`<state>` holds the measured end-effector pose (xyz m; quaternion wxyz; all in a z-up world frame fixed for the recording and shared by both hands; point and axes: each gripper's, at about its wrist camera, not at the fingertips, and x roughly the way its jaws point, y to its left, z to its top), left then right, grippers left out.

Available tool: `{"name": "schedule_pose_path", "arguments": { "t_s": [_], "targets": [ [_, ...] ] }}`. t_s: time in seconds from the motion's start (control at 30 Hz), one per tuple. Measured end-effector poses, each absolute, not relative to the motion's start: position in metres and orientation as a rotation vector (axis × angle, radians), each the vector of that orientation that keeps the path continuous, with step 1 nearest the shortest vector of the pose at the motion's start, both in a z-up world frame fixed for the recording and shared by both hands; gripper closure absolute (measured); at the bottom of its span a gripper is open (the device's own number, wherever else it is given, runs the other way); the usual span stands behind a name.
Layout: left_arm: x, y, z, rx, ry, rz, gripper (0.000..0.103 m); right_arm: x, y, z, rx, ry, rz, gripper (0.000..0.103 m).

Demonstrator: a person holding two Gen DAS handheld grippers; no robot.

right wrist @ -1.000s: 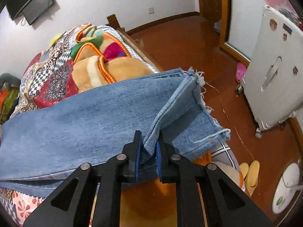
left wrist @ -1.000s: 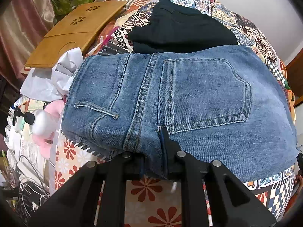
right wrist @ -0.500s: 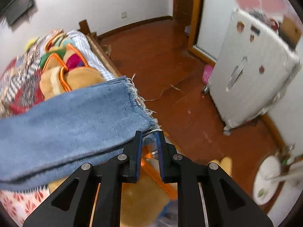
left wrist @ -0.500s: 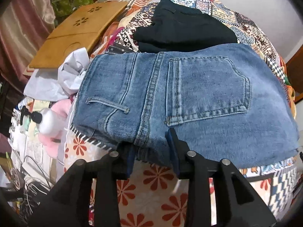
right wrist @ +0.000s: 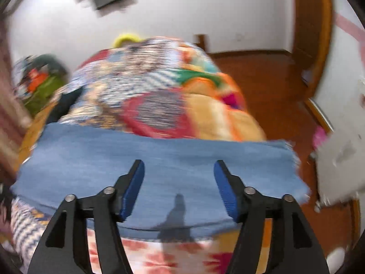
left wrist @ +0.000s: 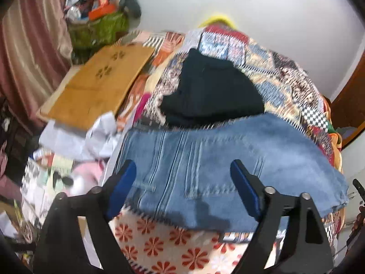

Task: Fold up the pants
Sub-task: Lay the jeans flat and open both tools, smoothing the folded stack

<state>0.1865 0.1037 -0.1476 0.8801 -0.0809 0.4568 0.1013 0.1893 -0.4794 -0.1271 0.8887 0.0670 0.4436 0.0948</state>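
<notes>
From my left hand-held gripper (left wrist: 182, 180) I look down on the bed (left wrist: 159, 246), and both views are smeared by motion, so no brand, label or writing can be read anywhere. Starting at the left, a dull red curtain (left wrist: 27, 52) hangs by a green bag (left wrist: 98, 30) heaped with clutter, and a wooden board (left wrist: 98, 86) with flower-shaped cut-outs lies flat beside crumpled white fabric (left wrist: 100, 134). In the middle, a folded black garment (left wrist: 212, 91) rests on the patchwork quilt (left wrist: 285, 77), and just in front of it the blue jeans (left wrist: 228, 164) lie folded across the bed's near edge, seams and a back pocket facing up. My left jaws are opening, standing wide apart above the denim with nothing pinched between the blue pads (left wrist: 123, 182). At the far right edge of this view a dark tip of something shows, too small to tell. From my right hand-held gripper (right wrist: 179, 182) the jeans (right wrist: 159, 159) stretch from left to right as a flat blue band, their frayed hem (right wrist: 294, 166) at the right end by the bed's corner. These jaws are opening too, the pads (right wrist: 134, 187) clear of the cloth and gripping nothing; their shadow falls on the denim. Beyond the quilt (right wrist: 148, 96) lie the red-brown floor (right wrist: 269, 80) and a white appliance (right wrist: 342, 155) at the right.
</notes>
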Motion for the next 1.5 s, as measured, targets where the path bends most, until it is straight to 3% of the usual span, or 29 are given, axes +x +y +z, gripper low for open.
{"name": "schedule_pose_path", "arguments": {
  "t_s": [0.17,0.43,0.63,0.87,1.17,1.33,1.5],
  "targets": [
    [0.218,0.085,-0.165,-0.151,0.984,0.134,0.016,0.196,-0.417,-0.126,0.115,0.939,0.378,0.038],
    [0.234,0.06,-0.251,-0.037,1.157,0.108,0.015,0.205,-0.35,-0.171,0.018,1.079,0.476,0.038],
    [0.2,0.09,-0.256,-0.081,1.119,0.136,0.0,0.187,-0.357,-0.181,0.046,1.078,0.451,0.03],
    [0.164,0.124,-0.268,-0.153,1.128,0.188,0.0,0.175,-0.371,-0.181,0.124,1.082,0.445,0.027],
    [0.169,0.106,-0.224,-0.011,1.088,0.187,0.0,0.162,-0.419,-0.163,0.136,1.015,0.285,0.027],
    [0.204,0.064,-0.189,0.044,1.013,0.095,0.0,0.159,-0.473,-0.152,0.204,0.959,0.136,0.027],
    [0.251,0.007,-0.195,0.067,1.057,-0.016,0.0,0.154,-0.515,-0.151,0.25,0.939,0.025,0.027]
  ]
}}
